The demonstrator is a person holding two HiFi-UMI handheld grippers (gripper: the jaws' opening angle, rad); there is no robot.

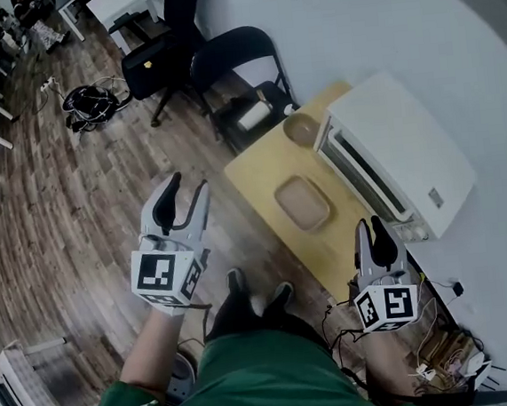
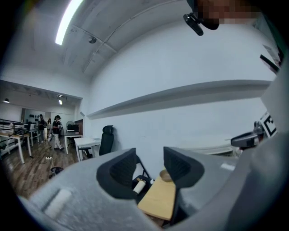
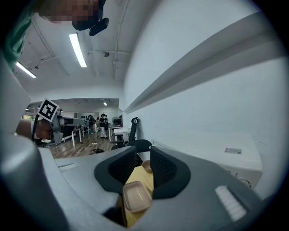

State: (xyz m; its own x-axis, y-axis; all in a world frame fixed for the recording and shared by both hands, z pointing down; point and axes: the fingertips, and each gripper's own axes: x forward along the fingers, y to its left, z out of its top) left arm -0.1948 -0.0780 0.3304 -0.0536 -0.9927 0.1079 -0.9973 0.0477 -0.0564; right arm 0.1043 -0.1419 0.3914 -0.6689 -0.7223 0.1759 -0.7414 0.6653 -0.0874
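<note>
Nothing grabbed yet: my left gripper (image 1: 187,188) and right gripper (image 1: 369,227) both hang with jaws parted and empty, tan tray (image 1: 303,203) untouched on the table (image 1: 259,168) at 11 o'clock from my right gripper, bowl (image 1: 302,130) at the tray's 12.

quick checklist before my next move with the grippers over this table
1. Left gripper empty: ok, jaws apart, nothing between them.
2. Right gripper empty: ok, jaws apart with a narrower gap, nothing held.
3. Tray free to take: ok, it lies flat on the table, looks empty, and nothing touches it.
4. Bowl out of the way: ok, it stands apart from the tray, at the far end.
5. Oven door shut: ok, it looks shut.
6. Right gripper aimed at the tray: ok, the tray shows in line with its jaws, though whether it is within reach: cannot tell.
</note>
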